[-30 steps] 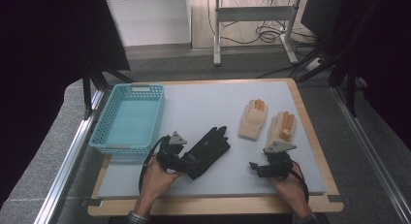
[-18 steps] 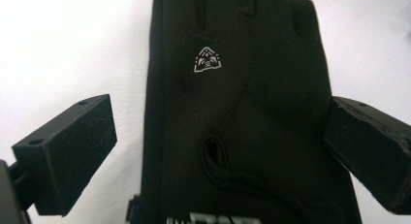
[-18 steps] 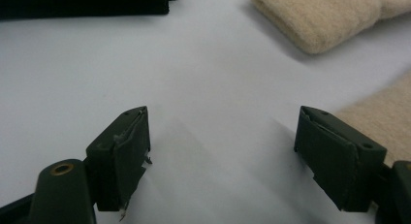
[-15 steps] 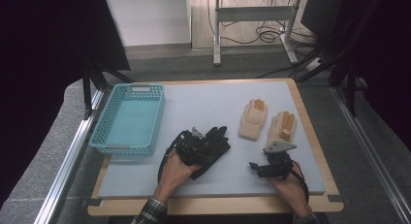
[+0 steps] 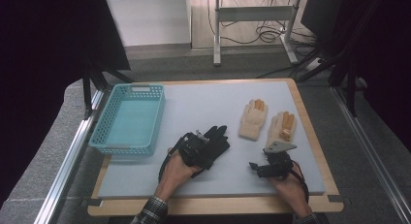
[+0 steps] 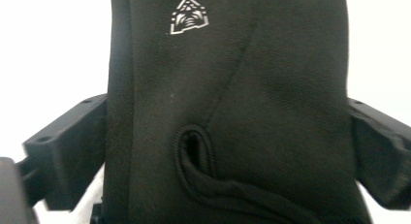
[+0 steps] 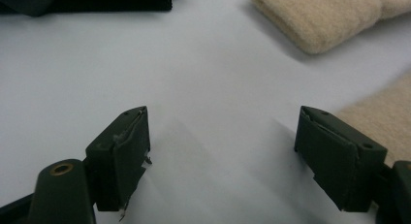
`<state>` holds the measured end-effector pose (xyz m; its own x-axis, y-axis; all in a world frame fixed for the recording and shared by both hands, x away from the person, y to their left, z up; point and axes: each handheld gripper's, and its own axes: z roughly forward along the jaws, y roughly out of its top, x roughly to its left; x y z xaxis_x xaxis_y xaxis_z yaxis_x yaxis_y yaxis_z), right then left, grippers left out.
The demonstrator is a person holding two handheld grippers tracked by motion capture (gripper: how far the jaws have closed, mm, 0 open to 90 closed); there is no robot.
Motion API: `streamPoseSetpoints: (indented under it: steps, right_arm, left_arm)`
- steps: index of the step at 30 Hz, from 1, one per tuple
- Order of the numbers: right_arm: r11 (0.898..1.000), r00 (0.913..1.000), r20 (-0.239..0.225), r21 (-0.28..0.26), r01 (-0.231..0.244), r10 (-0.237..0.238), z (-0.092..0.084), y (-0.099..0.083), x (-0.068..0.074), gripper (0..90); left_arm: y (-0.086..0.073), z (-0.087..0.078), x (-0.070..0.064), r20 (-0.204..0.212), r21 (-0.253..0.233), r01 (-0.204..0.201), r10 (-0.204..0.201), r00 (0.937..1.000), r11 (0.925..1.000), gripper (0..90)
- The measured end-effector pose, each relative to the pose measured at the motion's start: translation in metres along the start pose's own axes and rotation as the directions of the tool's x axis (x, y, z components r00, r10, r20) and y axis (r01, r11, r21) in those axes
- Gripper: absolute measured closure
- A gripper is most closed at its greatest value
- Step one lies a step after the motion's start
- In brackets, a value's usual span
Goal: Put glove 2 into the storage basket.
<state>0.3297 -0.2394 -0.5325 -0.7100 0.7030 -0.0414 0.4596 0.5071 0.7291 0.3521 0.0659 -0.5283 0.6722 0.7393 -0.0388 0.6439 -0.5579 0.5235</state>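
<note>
**Closing in on the black glove**

Straddling the black glove with the left claw near the table's middle, jaws standing apart on either side of the fabric and having just been narrowing slightly, glove between them, pads not yet pressing so far as the left gripper view shows. Judging the work as barely begun: black glove lying flat on the table beside the turquoise basket, nothing resting inside the basket, two cream gloves lying side by side at the far right. Waiting low over bare table with the right claw, jaws spread wide and holding nothing, cream knit showing just ahead and to one side. Leaving, by this reading, the clamp, the lift and a likely carry to the basket, then the cream pair.

Hiding much of the black glove in the high view beneath the left hand and gripper body. Cutting off the glove's fingers and cuff in the left gripper view, with a small white emblem showing near the top. Staying uncertain whether one black glove or a stacked pair is lying there.
</note>
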Motion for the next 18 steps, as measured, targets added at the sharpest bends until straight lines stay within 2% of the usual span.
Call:
streamPoseSetpoints:
  steps: [1, 2, 3, 6, 7, 8, 9, 12, 13, 15, 16, 18]
  right_arm:
    - [1.000, 1.0000, 0.000, 0.000, 0.000, 0.000, 0.000, 0.000, 0.000, 20.1]
    - [1.000, 1.0000, 0.000, 0.000, 0.000, 0.000, 0.000, 0.000, 0.000, 20.1]
    - [1.000, 1.0000, 0.000, 0.000, 0.000, 0.000, 0.000, 0.000, 0.000, 20.0]
    - [1.000, 1.0000, 0.001, 0.000, 0.002, -0.002, 0.000, 0.000, 0.000, 20.1]
    - [1.000, 1.0000, 0.001, 0.000, 0.002, -0.002, 0.000, 0.000, 0.000, 20.0]
    - [1.000, 1.0000, 0.001, 0.000, 0.001, -0.001, 0.000, 0.000, 0.000, 20.0]
    - [1.000, 1.0000, 0.001, 0.000, 0.002, -0.002, 0.000, 0.000, 0.000, 20.1]
    - [1.000, 1.0000, 0.001, 0.000, 0.003, -0.003, 0.000, 0.000, 0.000, 20.1]
    - [1.000, 1.0000, 0.001, 0.000, 0.003, -0.003, 0.000, 0.000, 0.000, 20.1]
    - [1.000, 1.0000, 0.001, 0.000, 0.003, -0.003, 0.000, 0.000, 0.000, 20.1]
    - [1.000, 1.0000, 0.001, 0.000, 0.003, -0.003, 0.000, 0.000, 0.000, 20.0]
    - [1.000, 1.0000, 0.001, 0.001, 0.002, -0.002, 0.000, 0.000, 0.000, 20.0]
  left_arm:
    - [0.000, -0.002, -0.001, 0.006, 0.001, -0.004, 0.004, 1.0000, 1.0000, 6.7]
    - [0.000, -0.004, -0.001, 0.007, 0.002, -0.006, 0.006, 1.0000, 1.0000, 11.9]
    - [0.000, -0.009, -0.001, 0.003, -0.005, -0.007, 0.007, 1.0000, 1.0000, 27.0]
    - [-0.001, -0.012, 0.000, -0.006, -0.009, 0.000, 0.000, 1.0000, 1.0000, 49.6]
    - [-0.001, -0.013, 0.001, -0.003, -0.015, 0.016, -0.016, 0.9999, 0.9998, 49.6]
    - [-0.003, -0.015, 0.004, 0.016, -0.025, 0.036, -0.036, 0.9992, 0.9990, 59.0]
    - [-0.003, -0.016, 0.005, 0.020, -0.031, 0.034, -0.033, 0.9993, 0.9990, 62.6]
    - [-0.003, -0.019, 0.005, 0.012, -0.039, 0.024, -0.023, 0.9997, 0.9989, 66.9]
    - [-0.001, -0.024, 0.005, -0.020, -0.042, 0.007, -0.008, 0.9998, 0.9991, 68.0]
    - [0.000, -0.027, 0.006, -0.032, -0.047, 0.004, -0.006, 0.9995, 0.9989, 68.1]
    - [0.004, -0.036, 0.010, -0.038, -0.073, 0.021, -0.024, 0.9990, 0.9971, 68.1]
    - [0.005, -0.040, 0.013, -0.035, -0.085, 0.031, -0.035, 0.9988, 0.9959, 68.1]
